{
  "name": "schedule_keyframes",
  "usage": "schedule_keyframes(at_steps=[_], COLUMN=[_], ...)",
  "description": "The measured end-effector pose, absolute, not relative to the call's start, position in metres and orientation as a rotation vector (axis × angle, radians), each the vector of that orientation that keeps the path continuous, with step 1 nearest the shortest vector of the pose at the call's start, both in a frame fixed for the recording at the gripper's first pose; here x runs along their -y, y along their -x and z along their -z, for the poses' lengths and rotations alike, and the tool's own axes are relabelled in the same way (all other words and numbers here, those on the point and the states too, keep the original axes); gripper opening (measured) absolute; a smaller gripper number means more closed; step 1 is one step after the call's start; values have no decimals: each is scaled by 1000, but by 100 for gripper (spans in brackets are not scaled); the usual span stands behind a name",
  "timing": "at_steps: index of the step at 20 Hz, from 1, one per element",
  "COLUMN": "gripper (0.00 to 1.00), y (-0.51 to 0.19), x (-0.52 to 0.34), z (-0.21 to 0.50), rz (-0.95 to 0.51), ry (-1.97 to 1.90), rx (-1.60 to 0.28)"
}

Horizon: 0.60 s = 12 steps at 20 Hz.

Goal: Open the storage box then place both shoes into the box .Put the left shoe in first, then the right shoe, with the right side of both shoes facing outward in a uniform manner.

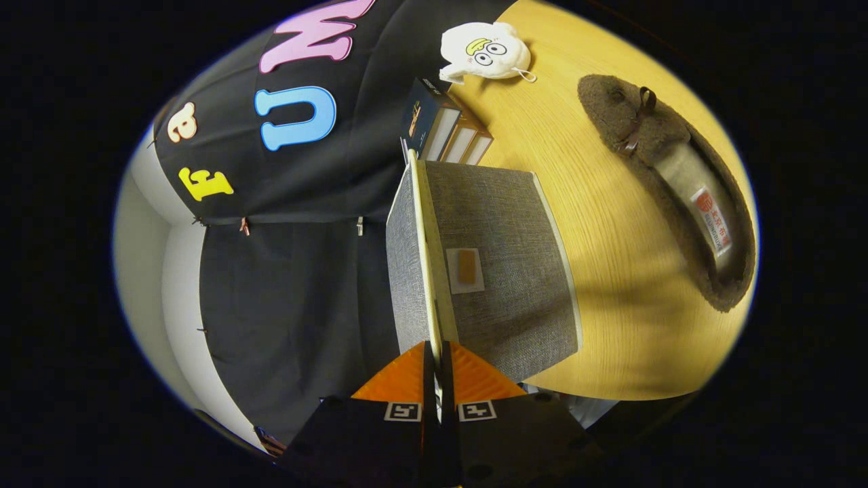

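My gripper is shut on the cream-coloured edge of the grey fabric storage box's lid, one orange finger on each side of the thin panel. The view is rolled sideways. The box stands on the wooden table just ahead of the fingers, and its grey face carries a small pale label patch. A brown fuzzy shoe with a small bow and a pale insole lies on the table beyond the box, apart from it. The inside of the box is hidden.
A row of books stands on the table behind the box. A white plush toy with cartoon eyes lies past the books. The booth's black cloth wall hangs on the box's other side.
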<state>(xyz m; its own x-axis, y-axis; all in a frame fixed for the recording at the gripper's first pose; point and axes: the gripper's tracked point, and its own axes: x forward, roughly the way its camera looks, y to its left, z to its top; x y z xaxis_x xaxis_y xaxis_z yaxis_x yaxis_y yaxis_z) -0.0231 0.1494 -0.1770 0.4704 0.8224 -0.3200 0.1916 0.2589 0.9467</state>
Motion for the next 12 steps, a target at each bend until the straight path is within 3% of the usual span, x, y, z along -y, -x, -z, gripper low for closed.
schedule_keyframes(at_steps=[12], gripper=[5], y=[10], x=[-172], z=[100], rz=[-647], ry=[-1268], rx=[-955])
